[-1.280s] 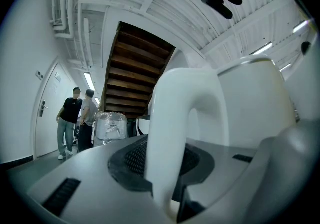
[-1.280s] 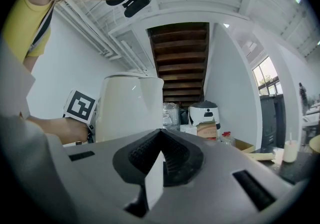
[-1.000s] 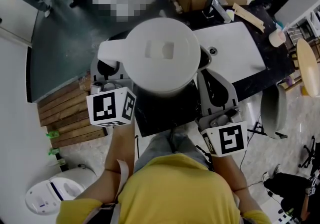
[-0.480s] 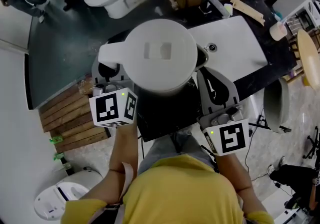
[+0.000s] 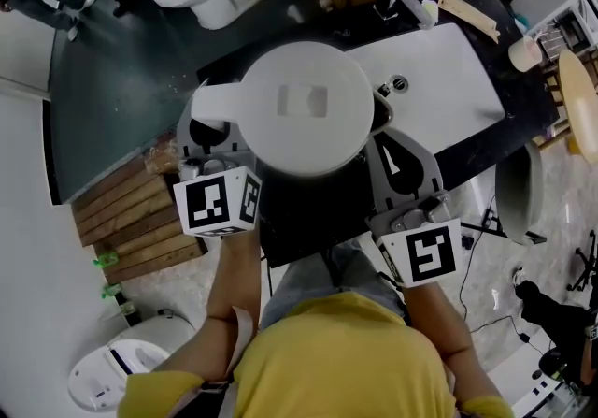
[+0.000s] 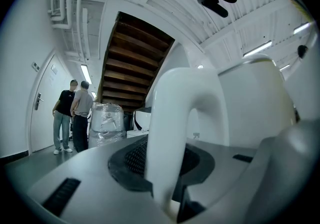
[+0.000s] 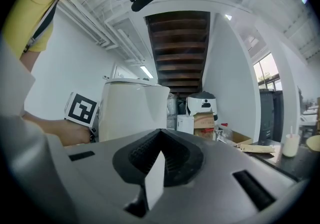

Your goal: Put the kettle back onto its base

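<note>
The one white kettle (image 5: 304, 108) has sunk slightly with both hands, left tongs (image 6: 167, 193) clamped on its single handle (image 6: 175, 118), right tongs (image 7: 154, 180) together and empty.

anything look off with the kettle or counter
Nothing stands out: the white plastic kettle is upright with its lid shut, its handle clamped in the left gripper, and no spill shows on the black counter.

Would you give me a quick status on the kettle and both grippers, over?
Left gripper shut on kettle handle. Right gripper shut, empty, beside kettle. Kettle upright over black counter; base not in view. Sink alongside; no obstruction seen.
</note>
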Motion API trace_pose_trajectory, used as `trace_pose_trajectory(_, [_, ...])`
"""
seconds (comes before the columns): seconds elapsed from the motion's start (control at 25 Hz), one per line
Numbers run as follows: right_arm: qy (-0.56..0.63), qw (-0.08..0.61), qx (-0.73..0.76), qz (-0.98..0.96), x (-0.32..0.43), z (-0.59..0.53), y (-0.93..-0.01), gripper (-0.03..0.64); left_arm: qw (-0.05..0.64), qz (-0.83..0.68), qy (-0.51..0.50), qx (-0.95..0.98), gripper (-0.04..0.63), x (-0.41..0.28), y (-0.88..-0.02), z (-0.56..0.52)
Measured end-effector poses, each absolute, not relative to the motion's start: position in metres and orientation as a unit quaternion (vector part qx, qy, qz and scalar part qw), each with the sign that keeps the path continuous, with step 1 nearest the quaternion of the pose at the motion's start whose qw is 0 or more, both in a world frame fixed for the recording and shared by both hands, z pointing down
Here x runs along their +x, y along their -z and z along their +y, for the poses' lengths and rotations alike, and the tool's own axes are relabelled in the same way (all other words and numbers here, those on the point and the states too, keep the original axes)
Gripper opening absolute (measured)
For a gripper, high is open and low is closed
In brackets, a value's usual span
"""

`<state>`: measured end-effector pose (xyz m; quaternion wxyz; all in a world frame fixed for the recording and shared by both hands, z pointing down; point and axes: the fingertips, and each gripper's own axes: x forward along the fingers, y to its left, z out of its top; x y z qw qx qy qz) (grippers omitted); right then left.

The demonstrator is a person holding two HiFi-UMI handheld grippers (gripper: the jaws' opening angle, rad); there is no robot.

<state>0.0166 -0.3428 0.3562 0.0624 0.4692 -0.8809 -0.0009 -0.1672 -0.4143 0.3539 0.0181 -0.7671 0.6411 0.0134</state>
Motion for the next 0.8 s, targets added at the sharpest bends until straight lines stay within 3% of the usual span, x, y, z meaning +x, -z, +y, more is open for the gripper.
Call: trace_pose_trajectory(0.8, [-0.016, 0.085, 0.479, -0.873, 0.018, -0.347, -0.383, 0.015, 0.01, 0.637, -0.01, -0.771, 0.1, -0.164, -0.386, -0.422])
